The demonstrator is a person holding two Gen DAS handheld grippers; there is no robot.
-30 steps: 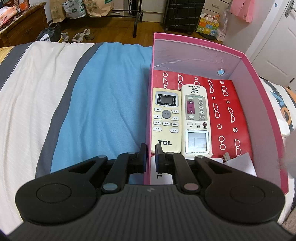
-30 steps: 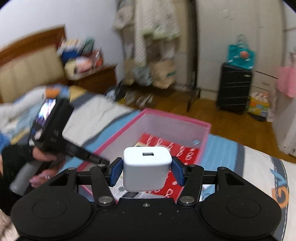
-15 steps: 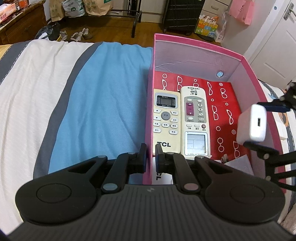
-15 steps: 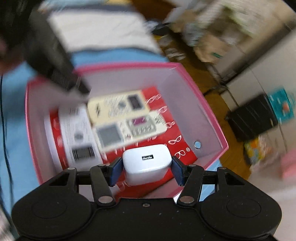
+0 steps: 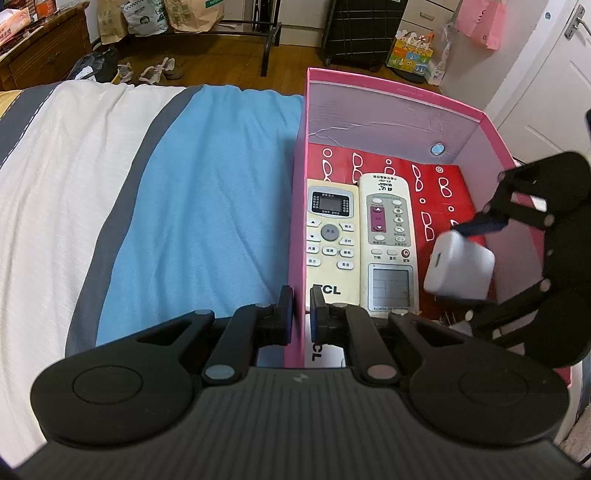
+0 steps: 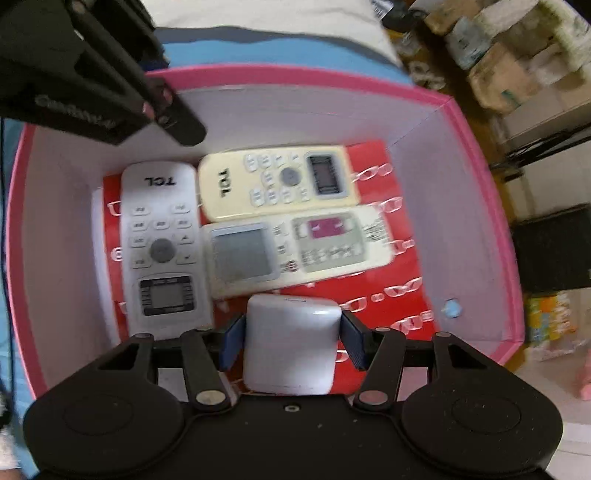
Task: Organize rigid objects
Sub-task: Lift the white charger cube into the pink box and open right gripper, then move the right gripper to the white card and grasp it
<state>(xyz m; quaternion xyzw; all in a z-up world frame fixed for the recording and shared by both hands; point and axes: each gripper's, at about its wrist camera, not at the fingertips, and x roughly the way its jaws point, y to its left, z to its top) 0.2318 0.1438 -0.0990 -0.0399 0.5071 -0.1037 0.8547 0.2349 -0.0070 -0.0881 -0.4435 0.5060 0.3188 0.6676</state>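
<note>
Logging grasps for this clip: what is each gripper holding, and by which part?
The right gripper pinches the white charger by its two opposite sides. The left gripper clamps the pink box wall.

- striped bedspread (image 5: 155, 206) in white, grey and blue covers the bed
- wooden floor (image 5: 229, 55) past it; shoes (image 5: 162, 70) there, paper bags (image 5: 192, 14) behind
- black suitcase (image 5: 362, 33) by the wall; pink bag (image 5: 480, 22) hanging near a white door (image 5: 546, 85)

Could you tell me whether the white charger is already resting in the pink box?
Cannot tell if it rests. The white charger is inside the pink box, above its red floor, gripped between the right gripper fingers.
</note>
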